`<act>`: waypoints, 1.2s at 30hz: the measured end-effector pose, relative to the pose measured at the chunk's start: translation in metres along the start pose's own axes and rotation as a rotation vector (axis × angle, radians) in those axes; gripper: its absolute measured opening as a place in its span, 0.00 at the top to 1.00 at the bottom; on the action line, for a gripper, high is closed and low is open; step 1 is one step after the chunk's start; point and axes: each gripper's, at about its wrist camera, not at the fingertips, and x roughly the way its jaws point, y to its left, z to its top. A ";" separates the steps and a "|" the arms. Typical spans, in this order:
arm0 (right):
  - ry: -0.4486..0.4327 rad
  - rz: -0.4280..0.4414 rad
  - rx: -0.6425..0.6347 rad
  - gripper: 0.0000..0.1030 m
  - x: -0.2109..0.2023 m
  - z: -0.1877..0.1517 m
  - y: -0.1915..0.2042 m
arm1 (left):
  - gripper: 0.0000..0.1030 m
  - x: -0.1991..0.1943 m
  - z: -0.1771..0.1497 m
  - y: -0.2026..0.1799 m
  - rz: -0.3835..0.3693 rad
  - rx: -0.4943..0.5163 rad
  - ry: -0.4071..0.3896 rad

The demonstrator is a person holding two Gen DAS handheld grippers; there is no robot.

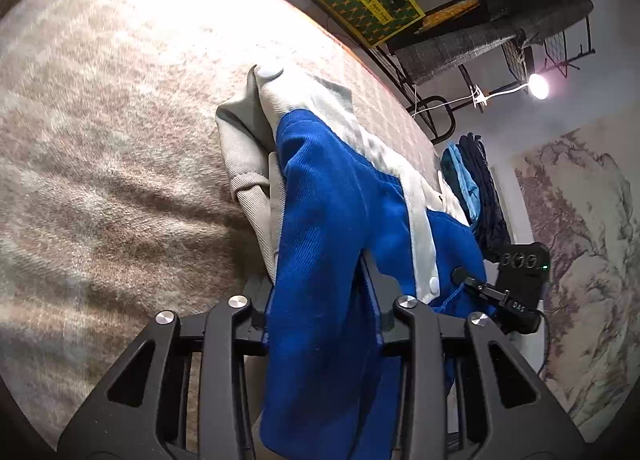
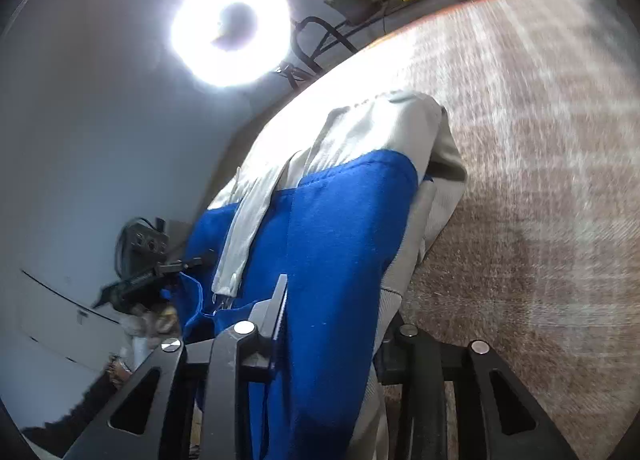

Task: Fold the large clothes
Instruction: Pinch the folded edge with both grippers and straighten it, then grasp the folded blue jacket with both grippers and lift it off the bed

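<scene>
- Beige woven bed cover [image 1: 100, 148] fills the background under everything
- Blue-and-cream jacket [image 1: 320, 188] lies bunched on it, its near edge raised into both grippers
- Left gripper [image 1: 320, 324] is narrowed, blue cloth pinched between its jaws
- Right gripper [image 2: 332, 336] is likewise narrowed, clamping the blue fabric
- White snap button [image 1: 434, 281] sits on the cream placket

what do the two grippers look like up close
Both are matte black. The left gripper and right gripper share flat angular linkage arms with triangular cutouts and round silver pivot bolts. Seen from the left wrist, the right one carries white "DAS" lettering, a green light and a black cable.
</scene>
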 end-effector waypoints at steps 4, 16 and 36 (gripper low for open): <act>-0.012 -0.043 -0.054 0.73 -0.012 -0.002 0.021 | 0.72 -0.009 -0.006 -0.012 -0.008 0.019 -0.018; -0.036 -0.137 -0.137 0.75 -0.068 -0.014 0.039 | 0.73 0.004 -0.031 -0.087 -0.044 0.129 0.050; -0.283 -0.270 -0.061 0.76 -0.251 -0.055 -0.027 | 0.73 0.122 -0.043 -0.281 -0.207 0.320 0.134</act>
